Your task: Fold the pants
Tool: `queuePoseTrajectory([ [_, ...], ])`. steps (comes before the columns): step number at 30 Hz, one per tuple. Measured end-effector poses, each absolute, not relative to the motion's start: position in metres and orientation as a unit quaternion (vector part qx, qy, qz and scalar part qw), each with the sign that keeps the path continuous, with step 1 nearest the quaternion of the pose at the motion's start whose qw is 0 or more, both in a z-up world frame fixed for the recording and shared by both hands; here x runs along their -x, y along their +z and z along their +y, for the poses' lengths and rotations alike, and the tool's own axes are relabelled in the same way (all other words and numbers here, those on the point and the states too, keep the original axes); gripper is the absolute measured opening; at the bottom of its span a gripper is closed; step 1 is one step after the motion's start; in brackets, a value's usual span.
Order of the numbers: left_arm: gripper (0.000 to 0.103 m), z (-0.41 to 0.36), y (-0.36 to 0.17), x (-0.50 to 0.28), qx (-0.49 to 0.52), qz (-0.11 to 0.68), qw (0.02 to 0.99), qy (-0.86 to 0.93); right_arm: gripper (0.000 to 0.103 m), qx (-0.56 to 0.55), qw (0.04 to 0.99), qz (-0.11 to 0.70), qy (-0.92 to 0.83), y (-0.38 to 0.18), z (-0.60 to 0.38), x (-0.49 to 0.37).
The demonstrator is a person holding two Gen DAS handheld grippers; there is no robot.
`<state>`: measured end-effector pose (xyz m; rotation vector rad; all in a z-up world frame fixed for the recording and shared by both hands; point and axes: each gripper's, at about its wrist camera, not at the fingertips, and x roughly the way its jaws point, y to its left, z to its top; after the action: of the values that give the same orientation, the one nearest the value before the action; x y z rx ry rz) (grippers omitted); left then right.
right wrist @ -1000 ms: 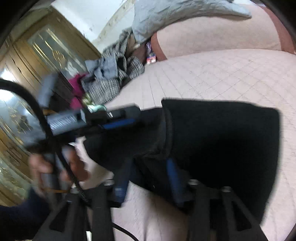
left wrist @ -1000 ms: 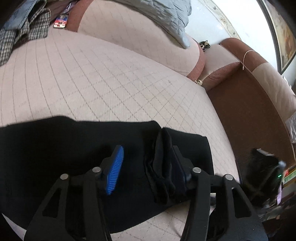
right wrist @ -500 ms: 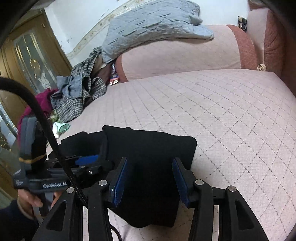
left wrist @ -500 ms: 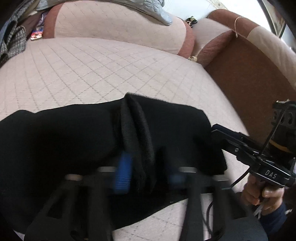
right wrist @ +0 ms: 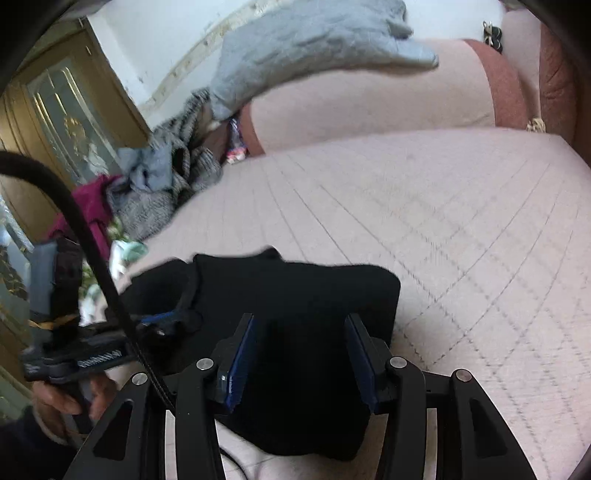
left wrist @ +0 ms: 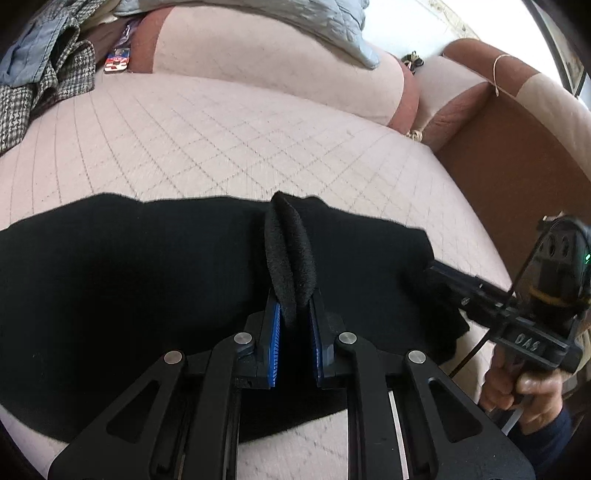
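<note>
Clothes pile (left wrist: pixel 40 70): heaped at the sofa's far left end, checked and blue-grey fabric.
Quilt (left wrist: pixel 317 26): grey, draped over the backrest.
Sofa (left wrist: pixel 229 147): pink quilted seat, brown armrest at the right.
Pants (left wrist: pixel 147 280): black, lying flat across the seat's near edge, already folded over at the right end.
Left gripper (left wrist: pixel 294 321): jaws have just been closing; blue pads now pinch a raised ridge of the pants.
Right gripper (right wrist: pixel 301 354): jaws parted, one finger on either side of the folded right end; the blur hides whether the pads press on the cloth.
Right hand (left wrist: pixel 524 391): grips its handle past the pants' right edge.
</note>
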<state>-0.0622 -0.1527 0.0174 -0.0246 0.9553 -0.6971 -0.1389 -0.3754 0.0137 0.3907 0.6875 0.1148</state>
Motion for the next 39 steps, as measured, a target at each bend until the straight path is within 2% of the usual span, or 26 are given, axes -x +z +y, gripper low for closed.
queuePoseTrajectory([
  [8, 0.013, -0.16, 0.022, 0.064, 0.008, 0.452, 0.831, -0.324, 0.047, -0.195, 0.923, 0.328, 0.046, 0.027, -0.372, 0.145],
  [13, 0.024, -0.153, 0.02, 0.062, 0.021, 0.461, 0.829, -0.315, 0.047, -0.156, 0.93, 0.329, 0.043, 0.013, -0.354, 0.148],
  [15, 0.027, -0.151, 0.023, 0.065, 0.02, 0.461, 0.831, -0.312, 0.047, -0.143, 0.931, 0.333, 0.034, 0.016, -0.349, 0.148],
  [19, 0.04, -0.143, 0.033, 0.074, 0.0, 0.442, 0.849, -0.289, 0.047, -0.146, 0.929, 0.335, 0.054, 0.032, -0.341, 0.151],
  [39, 0.04, -0.075, 0.041, 0.1, 0.007, 0.418, 0.884, -0.206, 0.047, -0.133, 0.922, 0.351, 0.093, 0.032, -0.284, 0.126],
])
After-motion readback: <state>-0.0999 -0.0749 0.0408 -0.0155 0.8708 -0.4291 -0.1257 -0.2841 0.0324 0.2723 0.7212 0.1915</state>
